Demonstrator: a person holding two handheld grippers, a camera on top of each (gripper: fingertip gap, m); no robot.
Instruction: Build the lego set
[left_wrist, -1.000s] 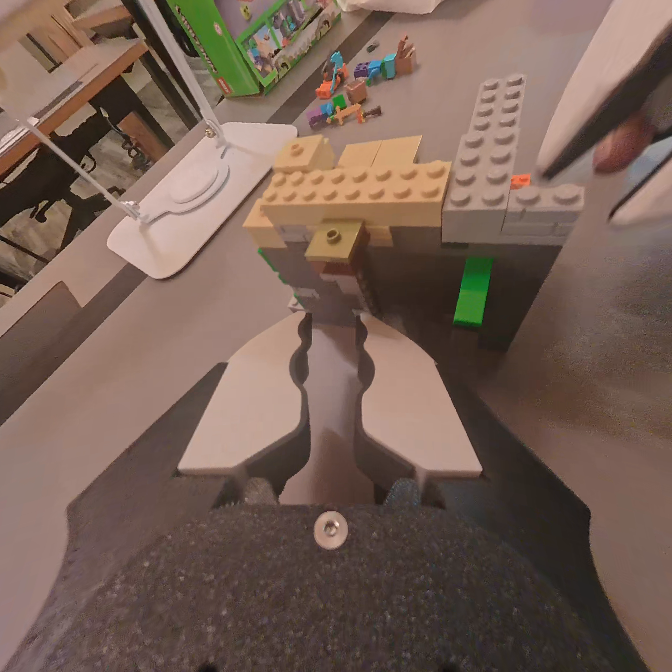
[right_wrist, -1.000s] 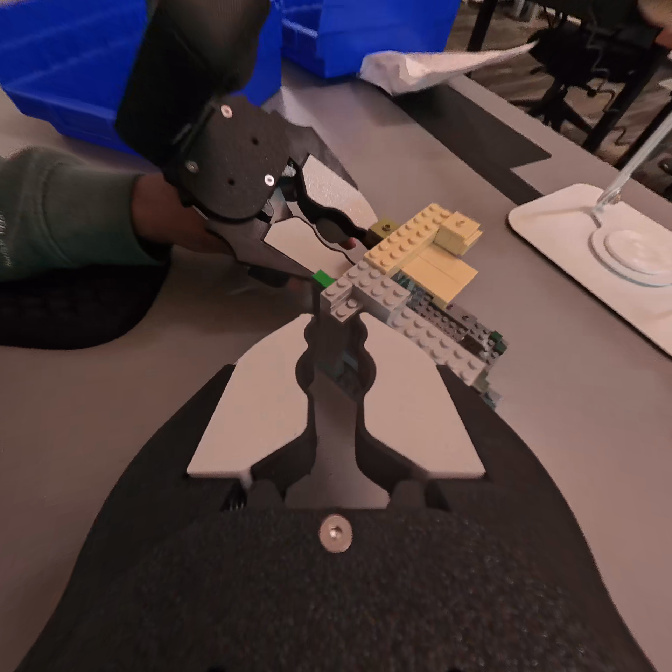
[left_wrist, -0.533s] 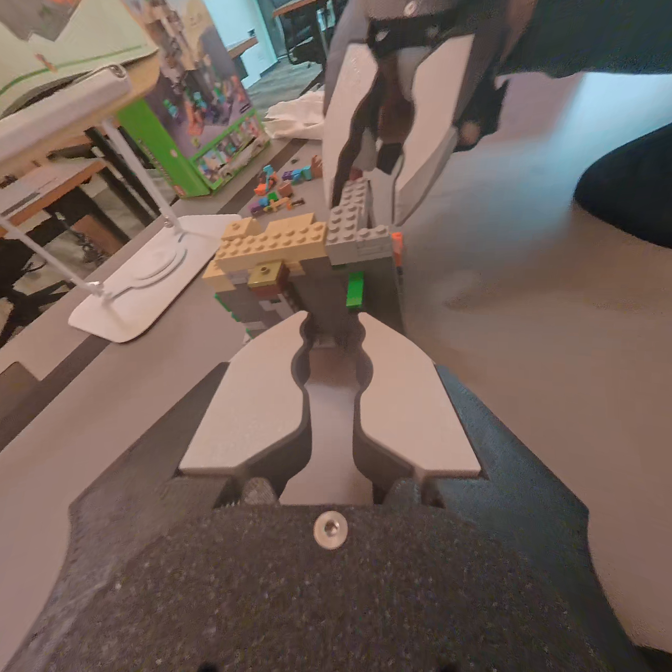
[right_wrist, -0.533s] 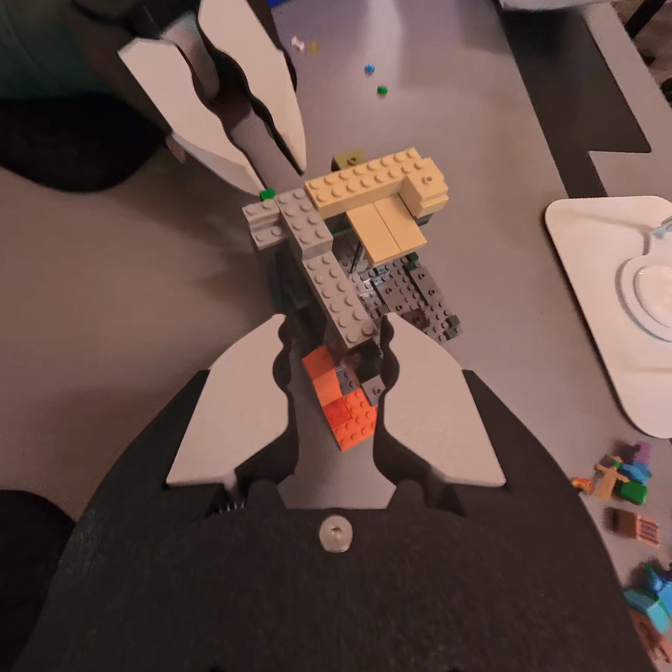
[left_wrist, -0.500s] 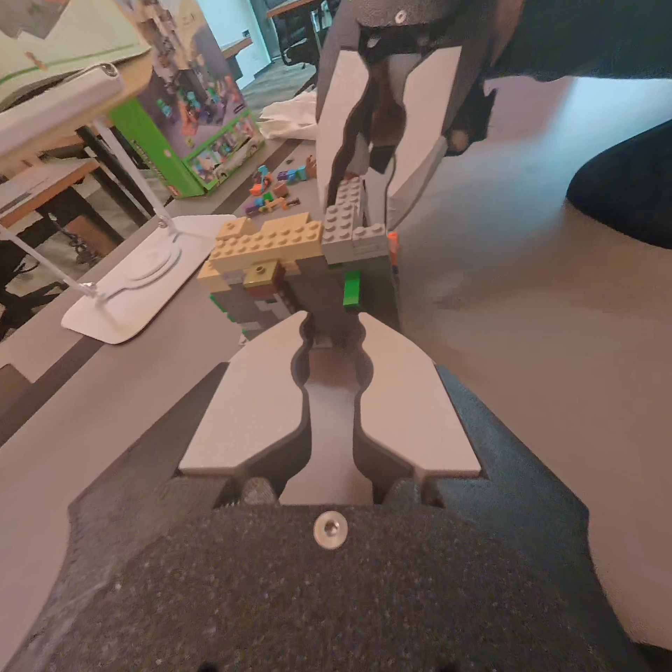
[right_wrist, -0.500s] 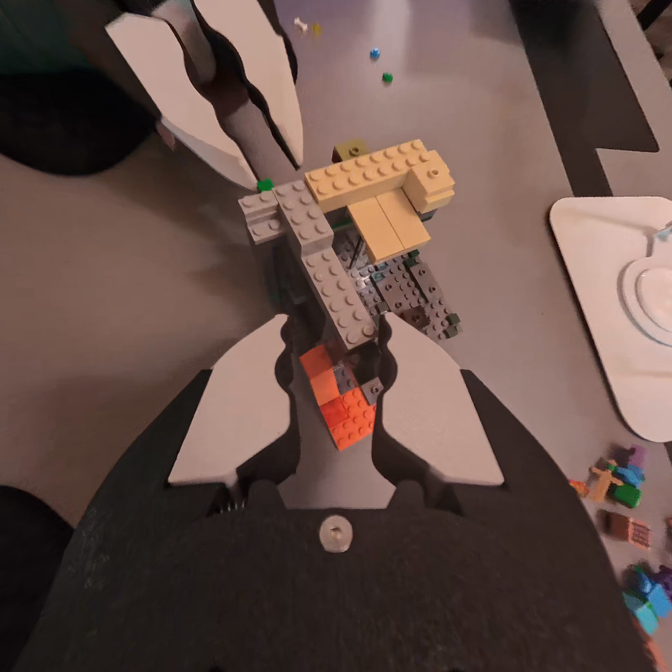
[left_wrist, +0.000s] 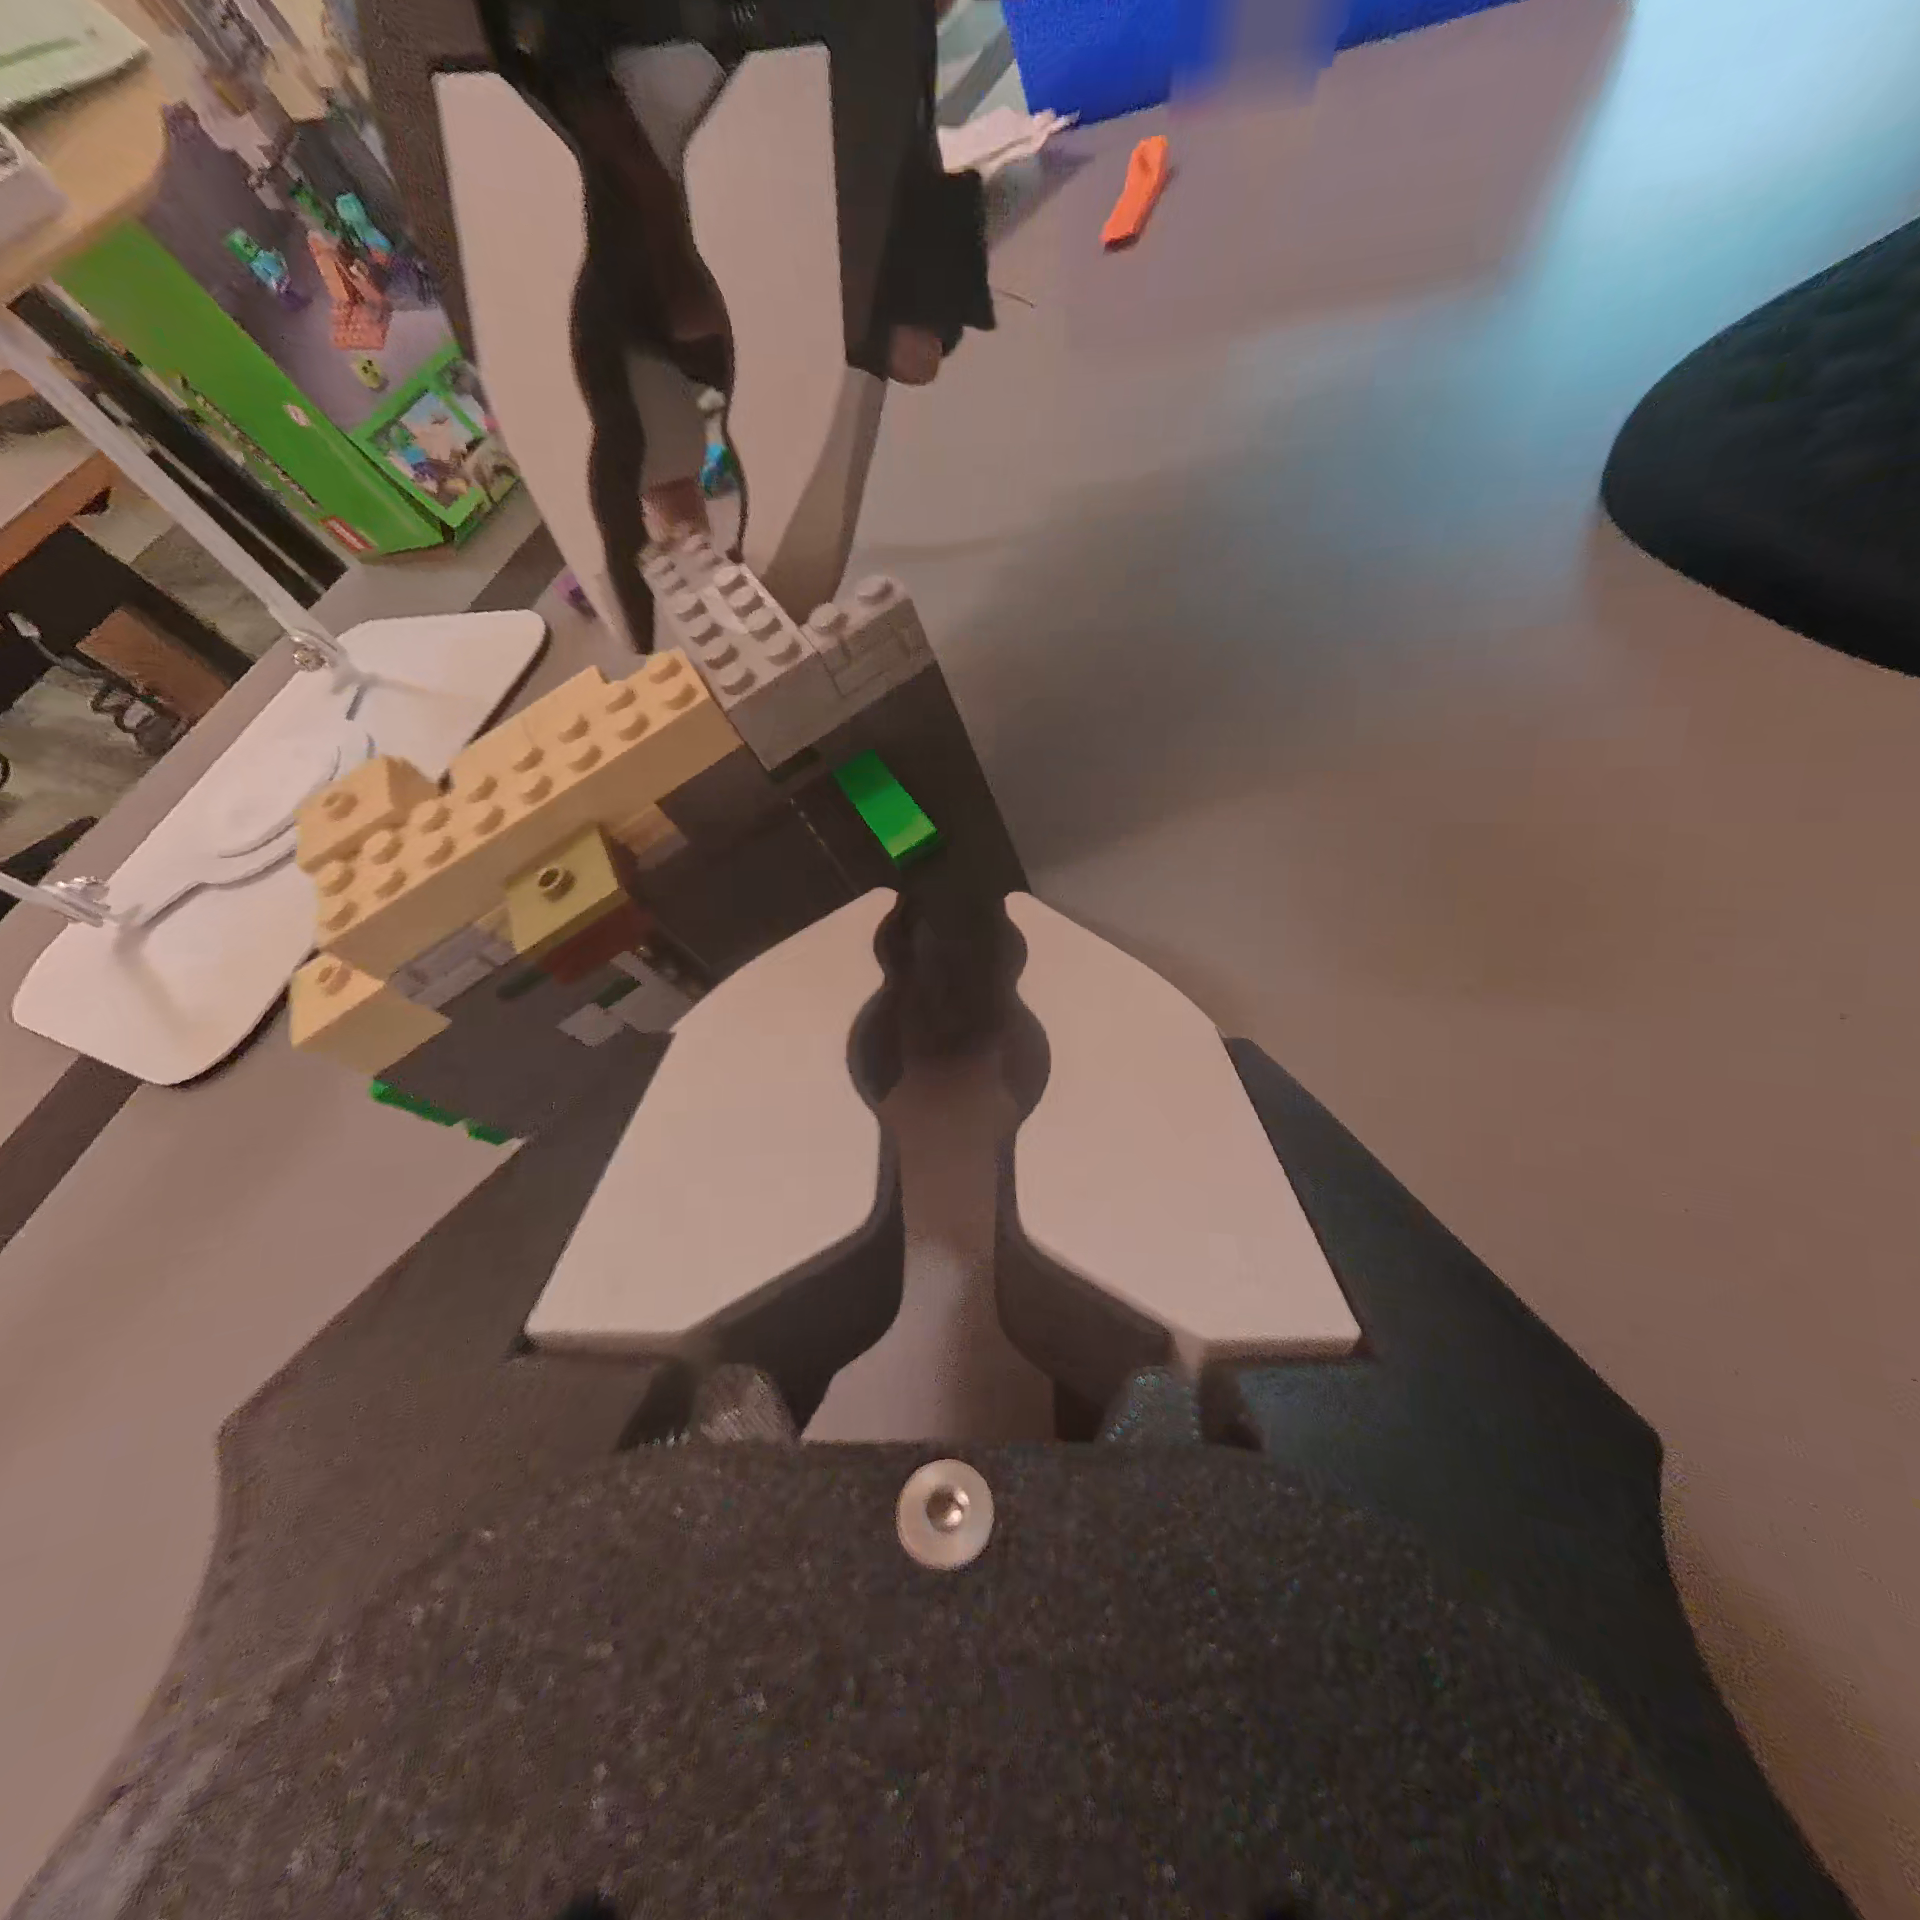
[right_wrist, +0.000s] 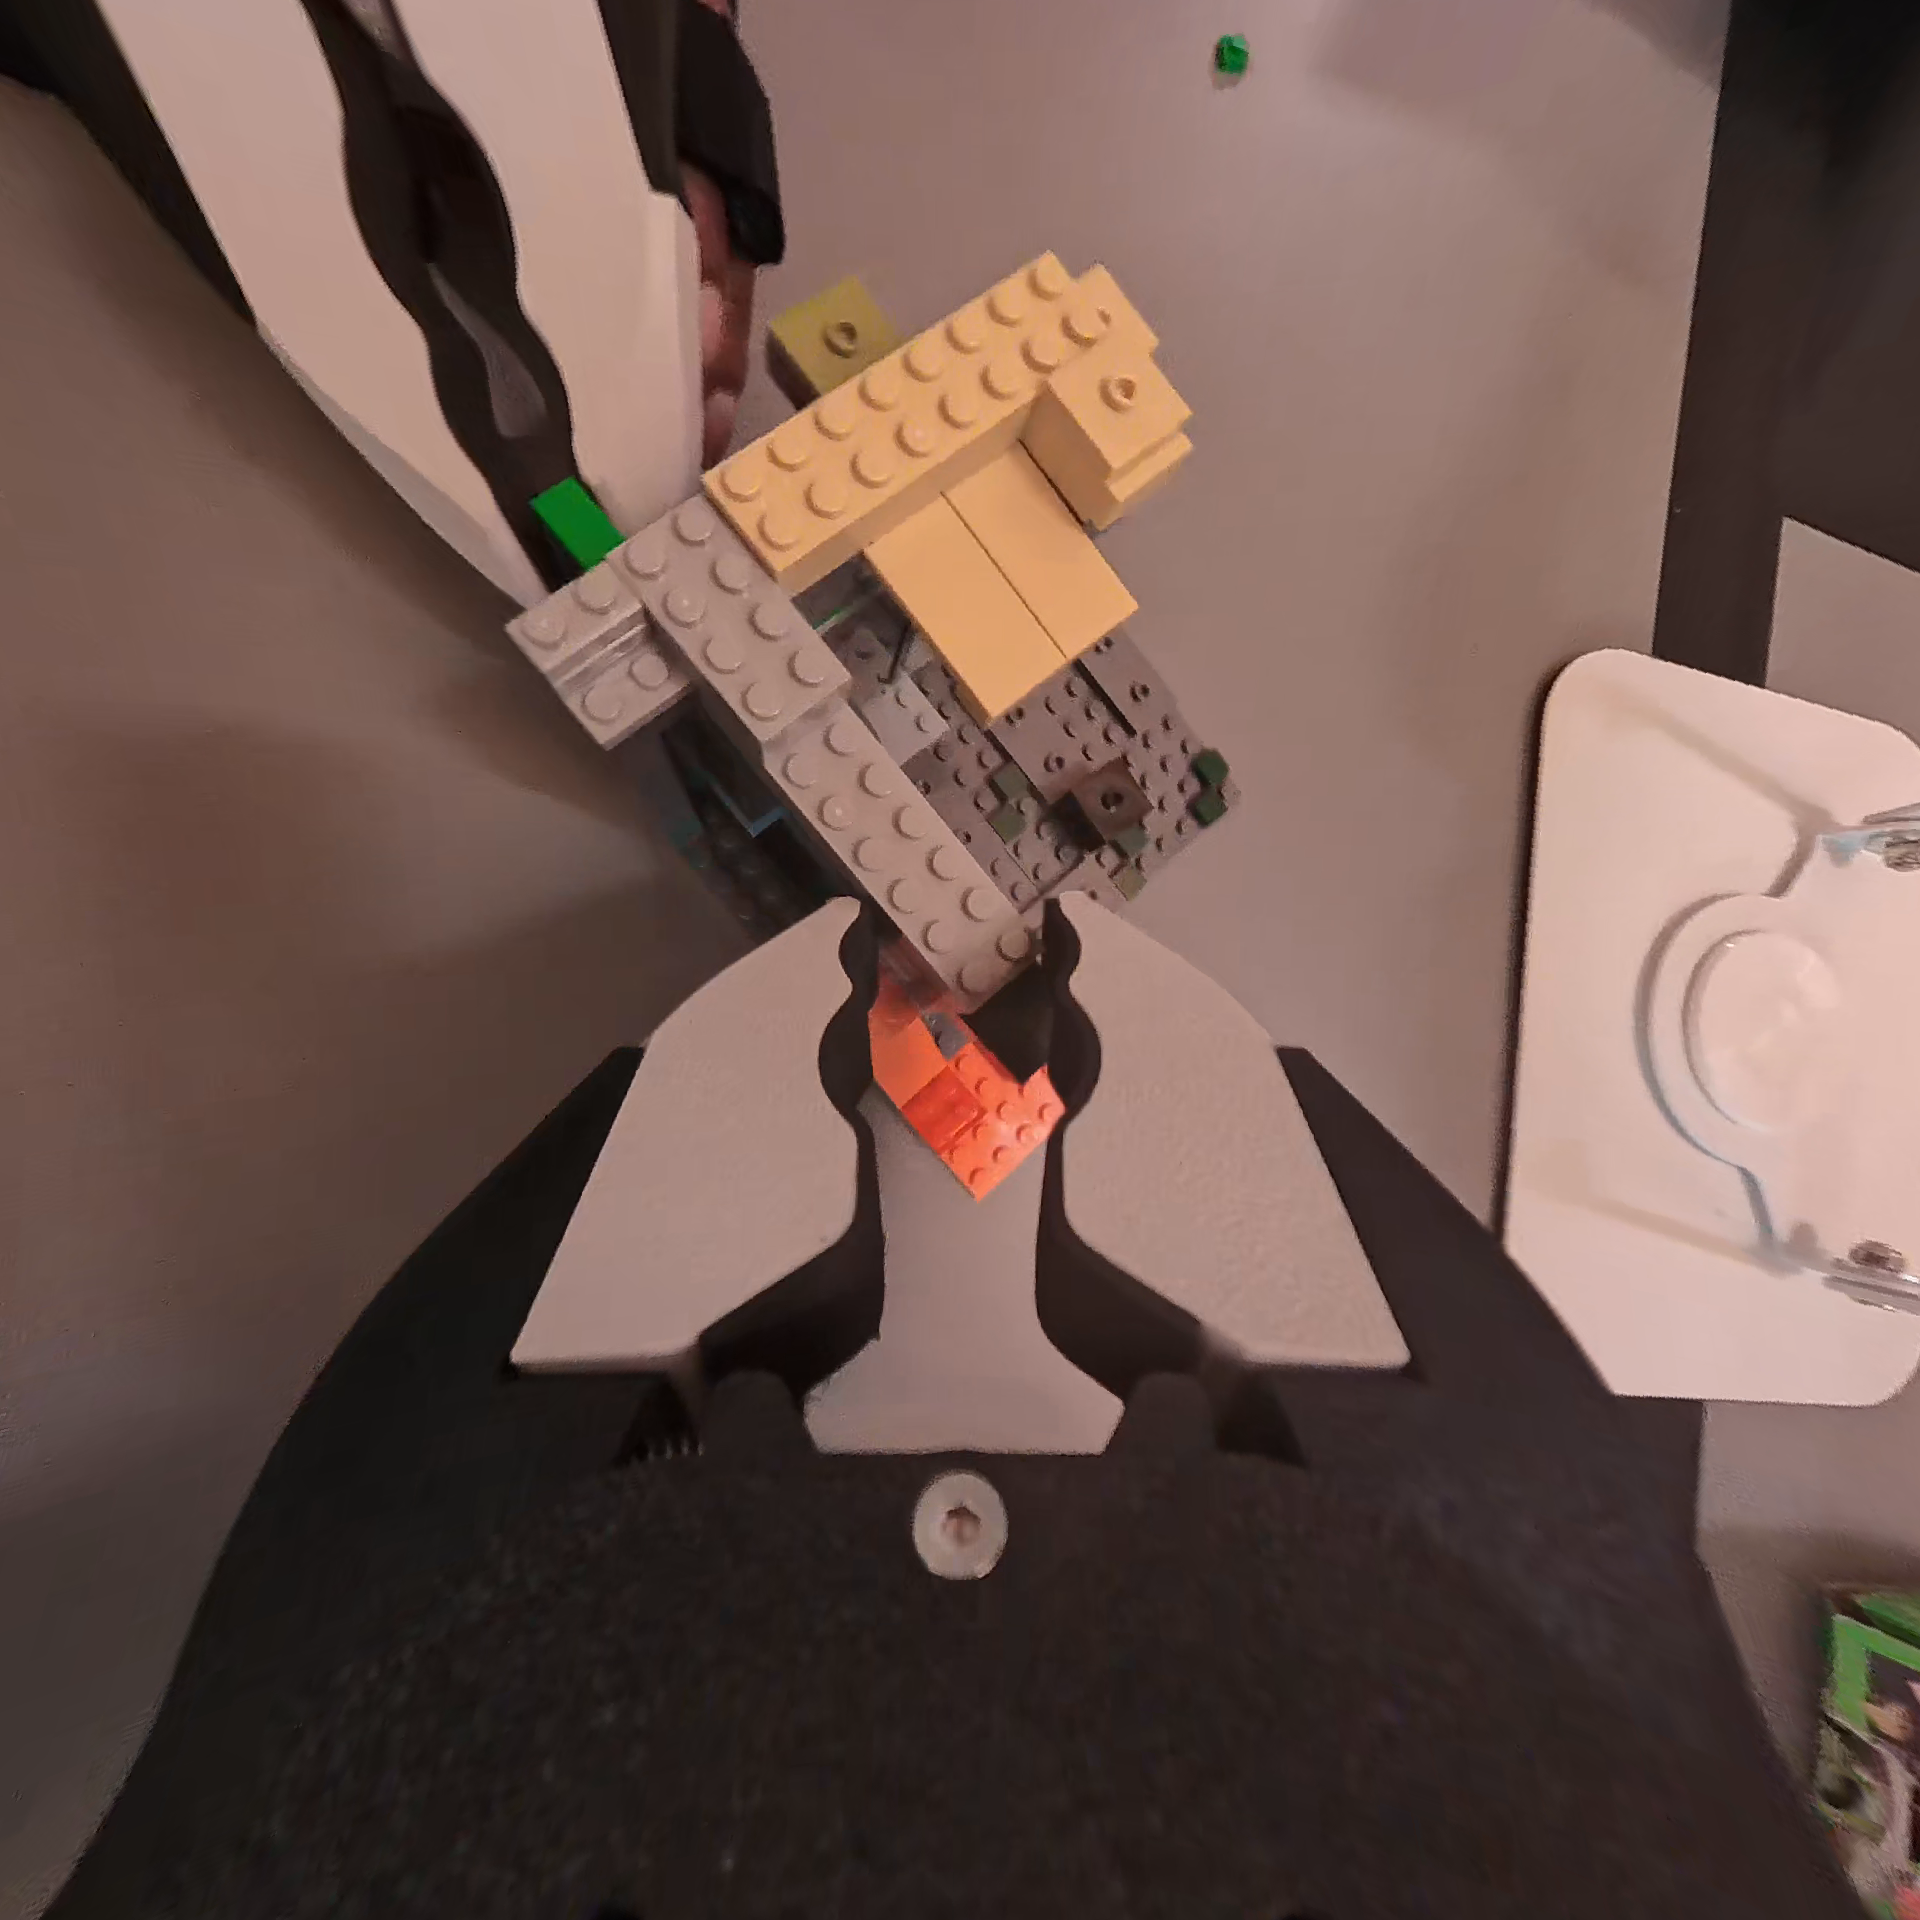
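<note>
A brick model (left_wrist: 644, 748) has tan bricks on top, a long grey brick (left_wrist: 727, 623), dark walls and a green brick (left_wrist: 883, 805). My left gripper (left_wrist: 940, 909) is shut on the model's dark wall just below the green brick. The right wrist view shows the model (right_wrist: 935, 582) from above, with the left gripper (right_wrist: 551, 520) at its far corner by the green brick (right_wrist: 571, 525). My right gripper (right_wrist: 956, 920) is shut on the near end of the long grey brick (right_wrist: 894, 842), above an orange plate (right_wrist: 966, 1101). It also shows in the left wrist view (left_wrist: 707, 582), coming down from above.
A white lamp base (left_wrist: 260, 810) lies left of the model and shows at the right in the right wrist view (right_wrist: 1714, 1039). A green toy box (left_wrist: 312, 416) stands at the back left. An orange piece (left_wrist: 1138, 192) and a dark cushion (left_wrist: 1787, 468) lie farther off. There is about 9 centimetres between the tips of the two grippers.
My right gripper let go of the model's grey corner, opened, moved over the model and closed on the long grey brick's end. My left jaws narrowed on the dark wall. The model has turned.
</note>
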